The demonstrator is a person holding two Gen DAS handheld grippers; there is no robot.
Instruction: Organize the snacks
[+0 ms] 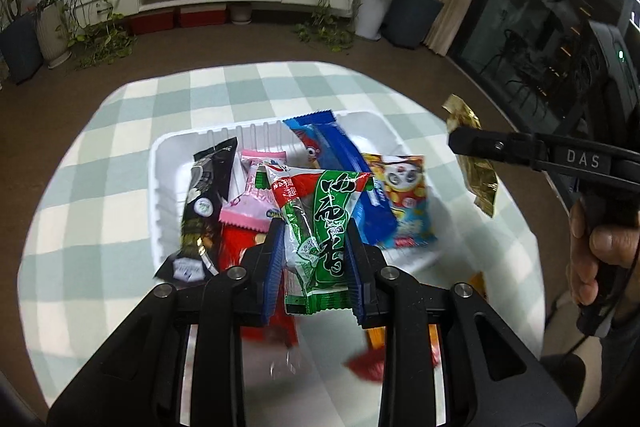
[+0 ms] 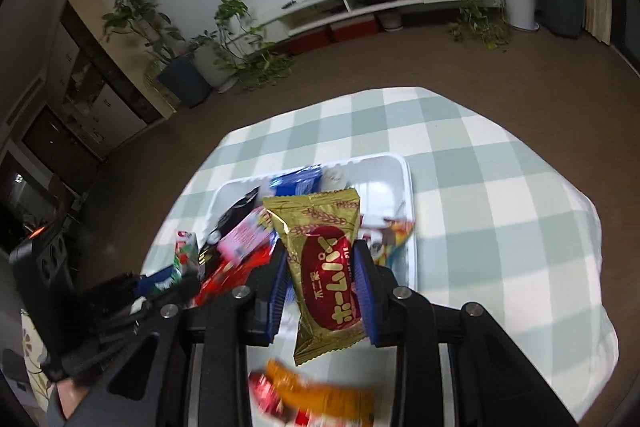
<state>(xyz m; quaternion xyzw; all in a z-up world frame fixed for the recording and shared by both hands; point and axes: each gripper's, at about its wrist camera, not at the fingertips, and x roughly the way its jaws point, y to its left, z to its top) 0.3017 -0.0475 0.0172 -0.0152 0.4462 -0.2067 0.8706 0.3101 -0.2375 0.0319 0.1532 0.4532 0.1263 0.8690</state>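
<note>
Left tool [image 1: 316, 259] clamps green-and-white snack packet [image 1: 320, 223] above white tray [image 1: 168, 187] of snacks; right tool [image 1: 456, 141] grips gold packet [image 1: 482, 179].

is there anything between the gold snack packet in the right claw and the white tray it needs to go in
Nothing visible blocks it. The right claw holds the gold snack packet just near of the white tray. The tray's right part looks bare; its left part is piled with packets, and the left claw holds a green packet over that pile.

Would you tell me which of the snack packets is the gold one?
It is the gold packet with a red oval label, clamped in the right gripper above the white tray; no other packet is gold.
</note>
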